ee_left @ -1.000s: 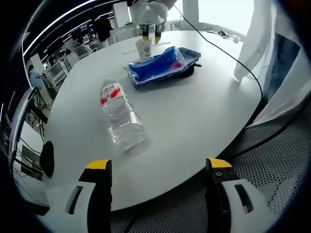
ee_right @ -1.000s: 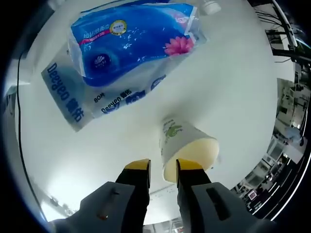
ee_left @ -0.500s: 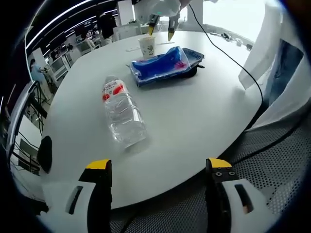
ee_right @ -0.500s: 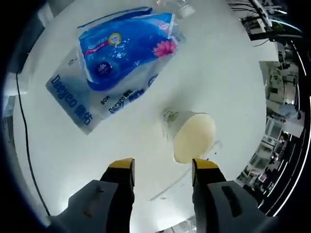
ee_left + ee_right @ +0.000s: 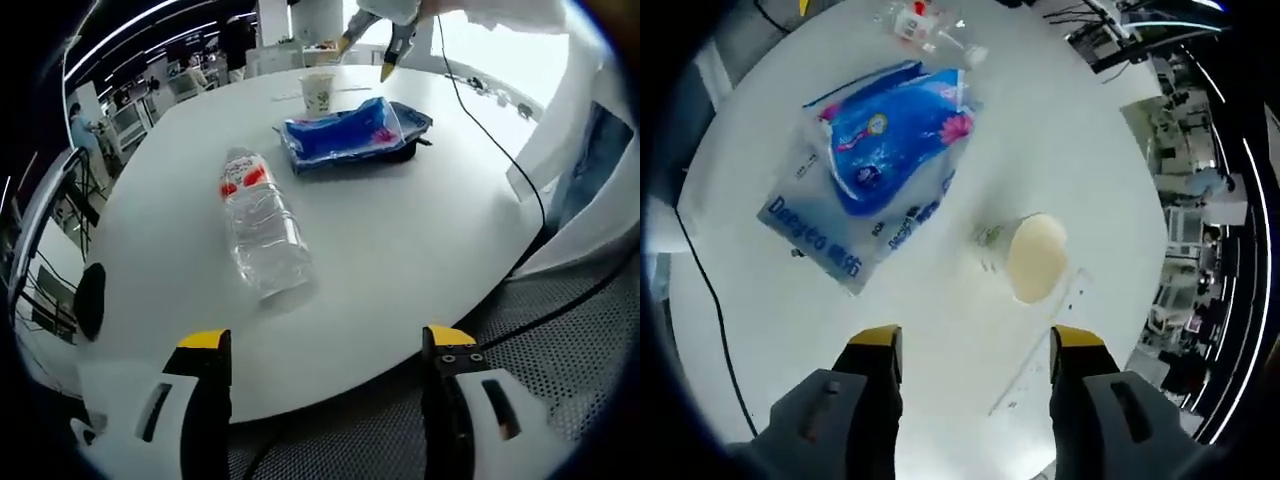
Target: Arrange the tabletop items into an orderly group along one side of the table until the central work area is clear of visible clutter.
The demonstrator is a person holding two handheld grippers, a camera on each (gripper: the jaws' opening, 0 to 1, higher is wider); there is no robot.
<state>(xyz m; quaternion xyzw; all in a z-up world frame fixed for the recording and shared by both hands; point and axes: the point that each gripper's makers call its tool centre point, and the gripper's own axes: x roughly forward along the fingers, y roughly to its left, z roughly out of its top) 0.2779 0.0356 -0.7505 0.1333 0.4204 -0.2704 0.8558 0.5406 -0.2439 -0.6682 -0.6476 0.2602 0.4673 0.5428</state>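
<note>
Count: one paper cup, one blue tissue pack, one water bottle.
Cup: upright, looks empty, beside the pack near the counter far edge.
Bottle: lying mid-counter.
Left claw: released, empty.
Right claw: released above the cup.

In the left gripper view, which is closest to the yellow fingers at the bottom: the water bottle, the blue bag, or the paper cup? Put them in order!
1. The water bottle, lying on its side in the middle of the table, is closest.
2. The blue bag, lying flat farther back, comes next.
3. The paper cup, standing upright near the far edge, is farthest.
</note>
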